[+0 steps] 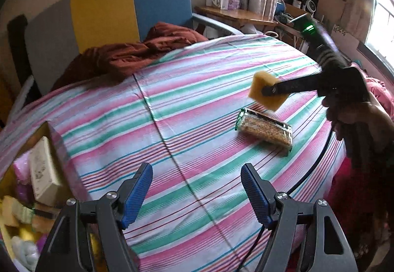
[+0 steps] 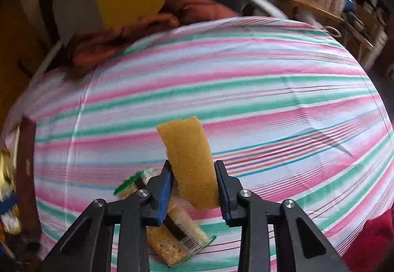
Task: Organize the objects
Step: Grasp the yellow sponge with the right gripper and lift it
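The right hand-held gripper (image 2: 193, 187) is clamped on a yellow sponge (image 2: 189, 161) above the striped bed (image 1: 197, 99), over a cracker pack (image 1: 264, 130). The left hand-held gripper (image 1: 197, 194) hangs open, empty. Next: probably carrying the sponge to the box (image 1: 41, 173) at left.

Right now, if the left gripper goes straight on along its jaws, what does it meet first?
Likely the bare striped bedsheet. The left gripper is open and empty; the cracker packet lies off to the right of its line, though depth is hard to judge.
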`<act>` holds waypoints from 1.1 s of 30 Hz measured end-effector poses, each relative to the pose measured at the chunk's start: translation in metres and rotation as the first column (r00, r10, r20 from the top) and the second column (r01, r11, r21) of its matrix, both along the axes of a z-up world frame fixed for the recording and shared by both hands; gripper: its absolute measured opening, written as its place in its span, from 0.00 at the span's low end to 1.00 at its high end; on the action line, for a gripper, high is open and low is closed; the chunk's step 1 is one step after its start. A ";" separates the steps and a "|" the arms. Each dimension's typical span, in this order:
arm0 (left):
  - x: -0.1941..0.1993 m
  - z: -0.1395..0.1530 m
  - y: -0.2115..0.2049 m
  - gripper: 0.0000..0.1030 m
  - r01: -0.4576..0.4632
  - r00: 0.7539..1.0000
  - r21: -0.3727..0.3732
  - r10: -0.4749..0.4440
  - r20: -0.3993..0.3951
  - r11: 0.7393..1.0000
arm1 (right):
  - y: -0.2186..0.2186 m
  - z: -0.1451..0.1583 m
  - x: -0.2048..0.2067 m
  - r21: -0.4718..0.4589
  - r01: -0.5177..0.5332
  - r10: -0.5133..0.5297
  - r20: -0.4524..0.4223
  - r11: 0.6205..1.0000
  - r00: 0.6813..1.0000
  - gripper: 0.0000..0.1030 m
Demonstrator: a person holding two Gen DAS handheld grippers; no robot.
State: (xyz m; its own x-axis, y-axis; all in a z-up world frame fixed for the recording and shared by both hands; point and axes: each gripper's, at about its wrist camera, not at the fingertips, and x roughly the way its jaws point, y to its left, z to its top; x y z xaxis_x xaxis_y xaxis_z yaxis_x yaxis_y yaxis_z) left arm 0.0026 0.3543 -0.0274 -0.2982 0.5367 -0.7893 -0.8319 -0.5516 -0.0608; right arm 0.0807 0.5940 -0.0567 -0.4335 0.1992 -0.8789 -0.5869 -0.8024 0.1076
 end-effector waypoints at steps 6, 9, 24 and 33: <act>-0.010 -0.015 0.043 0.69 0.031 0.988 -0.009 -0.029 0.154 0.999 | 0.019 0.016 0.028 -0.016 0.137 -0.138 -0.107 0.990 0.985 0.31; -0.015 -0.023 0.072 0.64 0.046 0.967 -0.021 -0.039 0.253 0.999 | 0.022 0.021 0.032 -0.011 0.157 -0.158 -0.131 0.987 0.979 0.31; -0.016 -0.063 0.170 0.72 -0.103 0.867 -0.136 0.156 0.473 0.985 | 0.038 0.033 0.047 -0.027 0.232 -0.232 -0.221 0.972 0.947 0.32; 0.012 -0.060 0.165 0.53 0.135 0.958 -0.204 -0.075 0.277 0.970 | 0.028 0.028 0.036 -0.057 0.137 -0.147 -0.214 0.989 0.966 0.32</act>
State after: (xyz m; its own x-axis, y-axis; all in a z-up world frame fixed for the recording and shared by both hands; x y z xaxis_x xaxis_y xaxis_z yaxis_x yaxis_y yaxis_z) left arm 0.0144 0.5191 -0.0874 -0.0136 0.3588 -0.9333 -0.8562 -0.4863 -0.1744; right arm 0.1165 0.6223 -0.0284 -0.5842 0.2381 -0.7759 -0.6536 -0.7047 0.2759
